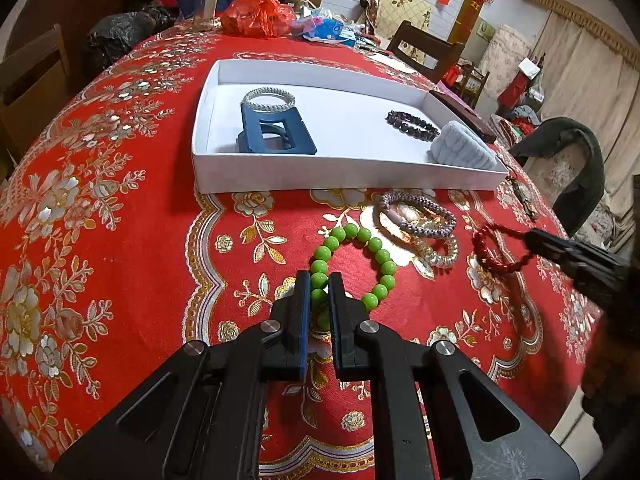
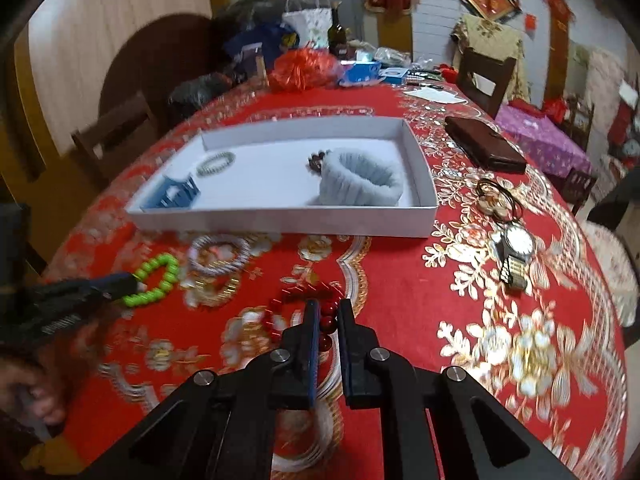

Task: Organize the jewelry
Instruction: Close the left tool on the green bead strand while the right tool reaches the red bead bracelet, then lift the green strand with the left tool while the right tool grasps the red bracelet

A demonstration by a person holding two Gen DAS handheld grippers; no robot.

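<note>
Green bead bracelet [image 1: 352, 264] and red one [image 1: 498, 250] lie beside white tray [image 1: 344, 178].

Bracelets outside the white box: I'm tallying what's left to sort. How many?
4: green bead bracelet in left gripper, red bead bracelet in right gripper, purple braided bracelet, silver bracelet overlapping it.

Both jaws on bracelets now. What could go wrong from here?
1. The left gripper pinches only a few beads of the green bracelet; the loop may swing or slip out on lifting.
2. The red bracelet sits between the right gripper jaws, but that view is blurred, so the hold is uncertain.
3. The tray wall could snag a dangling loop.
</note>
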